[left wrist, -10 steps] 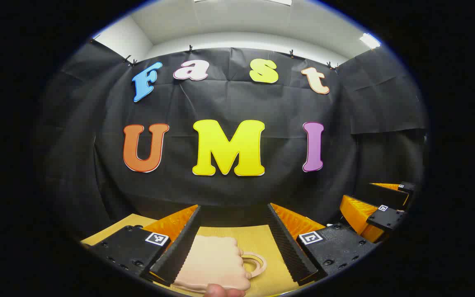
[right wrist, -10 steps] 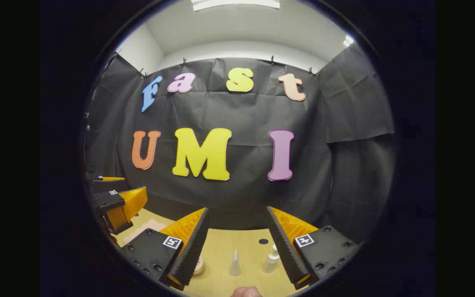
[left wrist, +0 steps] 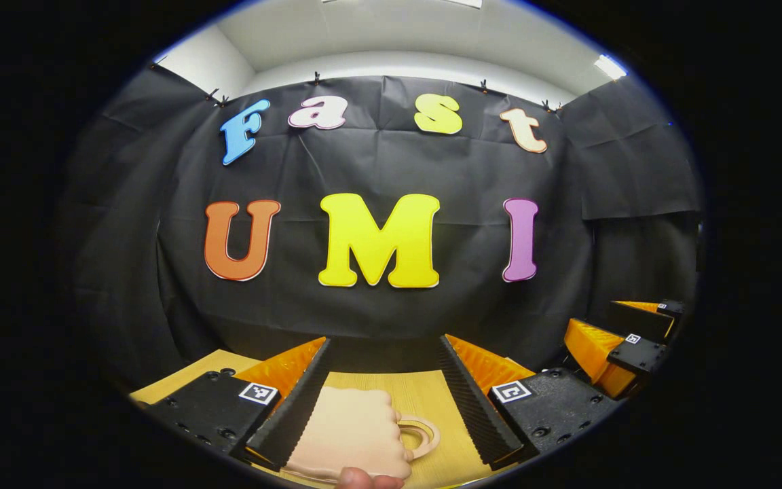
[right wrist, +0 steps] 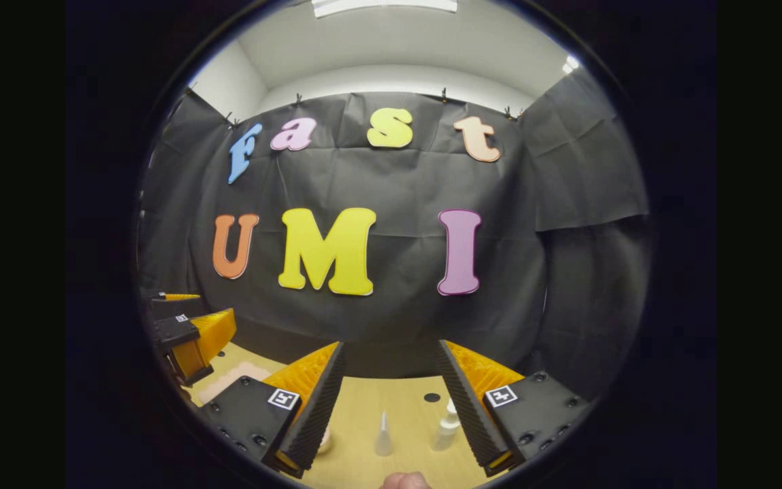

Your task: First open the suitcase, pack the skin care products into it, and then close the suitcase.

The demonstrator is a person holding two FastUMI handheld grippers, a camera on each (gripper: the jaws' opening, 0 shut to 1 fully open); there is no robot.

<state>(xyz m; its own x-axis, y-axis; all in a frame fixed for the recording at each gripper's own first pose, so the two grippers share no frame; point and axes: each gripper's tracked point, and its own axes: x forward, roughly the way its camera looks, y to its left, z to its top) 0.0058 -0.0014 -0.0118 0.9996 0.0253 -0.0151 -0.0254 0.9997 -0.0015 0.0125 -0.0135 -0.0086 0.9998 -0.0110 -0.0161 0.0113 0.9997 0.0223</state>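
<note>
Left tongs [left wrist: 384,401] spread wide, grasping nothing, held above the wooden tabletop [left wrist: 425,394]. Between their fingers, lower down, lies the suitcase [left wrist: 354,431]: small, pale peach, lid shut, flat on the tabletop, its looped handle [left wrist: 419,435] pointing toward the right side of the left gripper view. A fingertip [left wrist: 364,479] shows at the bottom edge of that view, just below the suitcase. Right tongs [left wrist: 618,346] show farther off at the right edge of the left gripper view, also spread. In the right gripper view, the right tongs [right wrist: 391,401] are released and empty, above the tabletop [right wrist: 364,407]. Between their fingers stand 2 skin care products, upright and apart from each other: a slim cone-shaped tube [right wrist: 383,435] and a small white pump bottle [right wrist: 447,428] near the right-hand finger. A 3rd small pale item [right wrist: 324,441] sits partly hidden behind the left-hand finger; kind cannot be told. The left tongs [right wrist: 191,336] appear at the left edge, with a corner of the suitcase [right wrist: 235,380] beneath them.
</note>
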